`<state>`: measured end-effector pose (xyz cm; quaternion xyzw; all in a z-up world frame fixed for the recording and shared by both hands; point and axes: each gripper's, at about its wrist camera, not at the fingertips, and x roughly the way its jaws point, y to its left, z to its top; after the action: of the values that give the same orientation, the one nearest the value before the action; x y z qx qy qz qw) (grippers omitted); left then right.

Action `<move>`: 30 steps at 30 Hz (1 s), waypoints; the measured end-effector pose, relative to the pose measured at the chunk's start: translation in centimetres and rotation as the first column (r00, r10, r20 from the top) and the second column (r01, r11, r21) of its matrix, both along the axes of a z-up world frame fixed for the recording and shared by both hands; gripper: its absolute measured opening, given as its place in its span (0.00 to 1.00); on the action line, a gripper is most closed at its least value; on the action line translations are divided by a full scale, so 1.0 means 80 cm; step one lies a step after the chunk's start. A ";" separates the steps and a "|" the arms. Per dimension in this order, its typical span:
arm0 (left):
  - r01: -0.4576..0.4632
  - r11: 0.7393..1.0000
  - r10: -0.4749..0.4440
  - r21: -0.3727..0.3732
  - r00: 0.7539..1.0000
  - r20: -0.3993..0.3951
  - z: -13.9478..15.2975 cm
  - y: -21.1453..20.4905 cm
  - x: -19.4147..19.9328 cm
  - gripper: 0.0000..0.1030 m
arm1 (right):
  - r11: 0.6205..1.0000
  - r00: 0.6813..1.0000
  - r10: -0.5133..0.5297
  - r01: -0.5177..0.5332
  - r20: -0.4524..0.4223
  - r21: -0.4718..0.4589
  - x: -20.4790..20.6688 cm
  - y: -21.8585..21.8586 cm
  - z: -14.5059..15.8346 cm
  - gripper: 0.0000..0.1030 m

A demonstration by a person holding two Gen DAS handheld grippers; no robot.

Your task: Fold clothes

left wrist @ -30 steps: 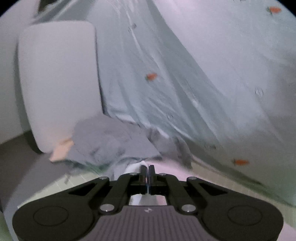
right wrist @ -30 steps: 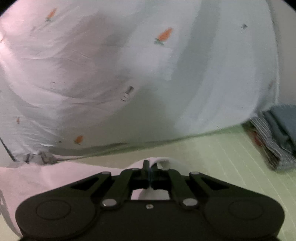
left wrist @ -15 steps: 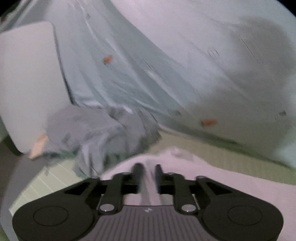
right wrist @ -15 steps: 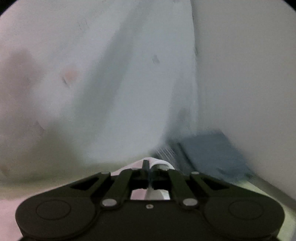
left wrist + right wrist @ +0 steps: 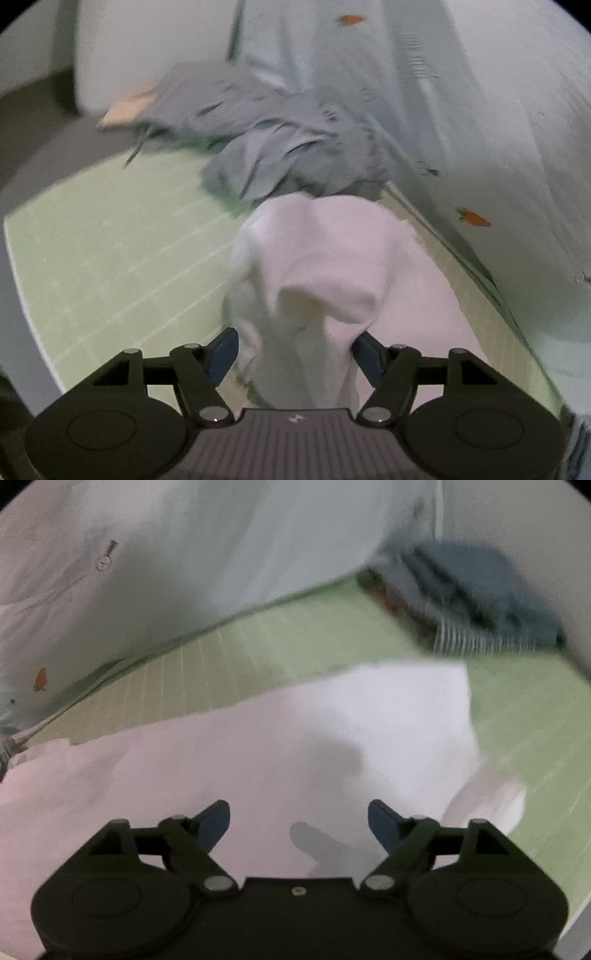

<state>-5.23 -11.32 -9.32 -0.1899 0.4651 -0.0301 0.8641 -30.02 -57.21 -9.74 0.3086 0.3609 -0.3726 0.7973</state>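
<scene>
A pale pink garment point(image 5: 332, 266) lies on the green mat point(image 5: 110, 240). In the left wrist view my left gripper point(image 5: 295, 354) is open, and a bunched fold of the garment lies between its spread fingers. In the right wrist view the same garment point(image 5: 258, 757) lies flat with a folded corner at the right. My right gripper point(image 5: 299, 823) is open just above it, holding nothing.
A crumpled grey garment point(image 5: 280, 147) lies beyond the pink one. A light blue sheet with carrot prints point(image 5: 480, 110) hangs along the mat's far side. A stack of folded clothes, blue on striped point(image 5: 480, 598), sits at the mat's far right corner.
Both grippers were shut on the pink garment a second ago. Both have opened and let it go; it now lies on the mat. Both views have tilted down toward the mat.
</scene>
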 end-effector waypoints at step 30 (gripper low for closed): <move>-0.325 0.580 0.063 -0.747 0.932 -0.357 -0.143 0.101 0.095 0.78 | 0.625 0.661 -0.688 0.333 0.298 0.706 -0.093 0.058 -0.119 0.86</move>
<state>2.34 -3.22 -20.80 -0.6068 0.5005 -0.1095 0.6077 -37.48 -52.58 -19.28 0.7274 0.1077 -0.3561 0.5766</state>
